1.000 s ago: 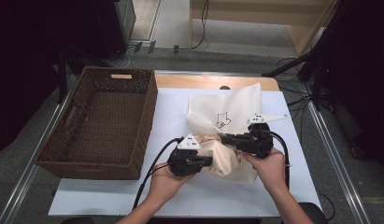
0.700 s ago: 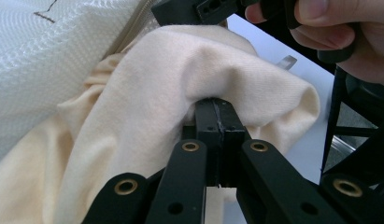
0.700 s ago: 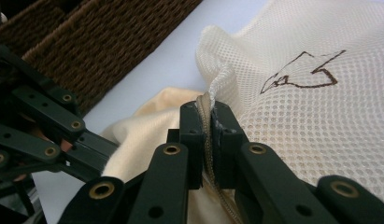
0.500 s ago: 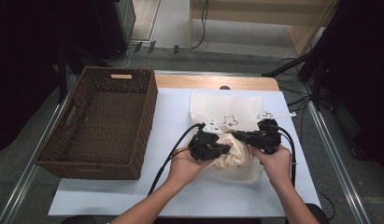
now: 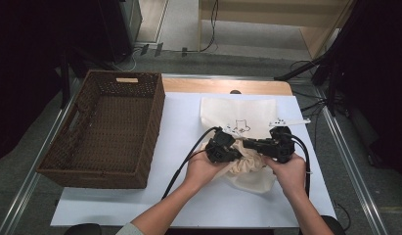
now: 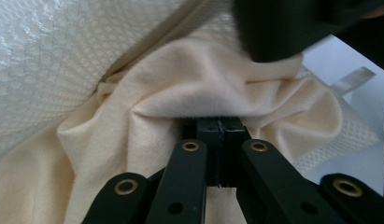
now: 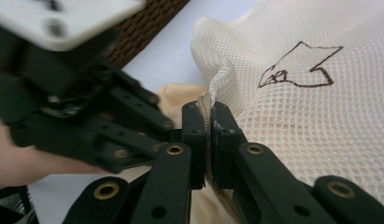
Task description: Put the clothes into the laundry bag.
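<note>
A cream mesh laundry bag point(image 5: 237, 115) lies on the white table point(image 5: 179, 117), right of the dark woven wicker basket point(image 5: 108, 127) (rectangular, nothing visible inside). Soft cream cloth point(image 6: 147, 126) bunches at the bag's near opening, partly inside it. The mesh is fine and honeycombed, with a small brown outline drawing. The left gripper point(image 6: 221, 128) has its jaws pressed together on a fold of the cloth. The right gripper point(image 7: 206, 122) pinches the bag's zippered mesh edge between closed jaws.
</note>
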Action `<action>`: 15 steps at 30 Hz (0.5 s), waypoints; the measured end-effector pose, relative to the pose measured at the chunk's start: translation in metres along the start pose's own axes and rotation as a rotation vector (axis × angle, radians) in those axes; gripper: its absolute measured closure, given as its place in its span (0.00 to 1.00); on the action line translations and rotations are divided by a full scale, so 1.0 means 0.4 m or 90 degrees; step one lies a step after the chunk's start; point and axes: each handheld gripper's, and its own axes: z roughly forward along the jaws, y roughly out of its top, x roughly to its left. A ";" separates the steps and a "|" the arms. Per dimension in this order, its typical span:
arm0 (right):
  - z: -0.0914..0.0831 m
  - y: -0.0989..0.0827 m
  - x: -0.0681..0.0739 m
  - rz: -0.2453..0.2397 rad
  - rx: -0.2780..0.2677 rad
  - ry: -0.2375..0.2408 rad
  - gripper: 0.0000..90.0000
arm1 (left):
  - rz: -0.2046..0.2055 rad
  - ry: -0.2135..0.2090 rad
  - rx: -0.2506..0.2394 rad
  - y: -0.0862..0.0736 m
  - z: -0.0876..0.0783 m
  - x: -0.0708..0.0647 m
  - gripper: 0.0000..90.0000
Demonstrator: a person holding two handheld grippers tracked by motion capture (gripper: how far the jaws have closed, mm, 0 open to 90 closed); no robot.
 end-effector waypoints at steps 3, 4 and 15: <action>-0.002 0.002 0.019 -0.012 0.001 0.003 0.97 | -0.020 -0.011 -0.011 0.000 -0.009 0.004 1.00; -0.003 0.002 0.023 -0.018 -0.002 0.004 0.97 | -0.011 -0.010 -0.019 -0.002 -0.015 0.001 1.00; -0.020 0.015 0.080 -0.038 -0.028 0.039 0.97 | -0.006 -0.020 -0.050 -0.023 -0.117 -0.016 1.00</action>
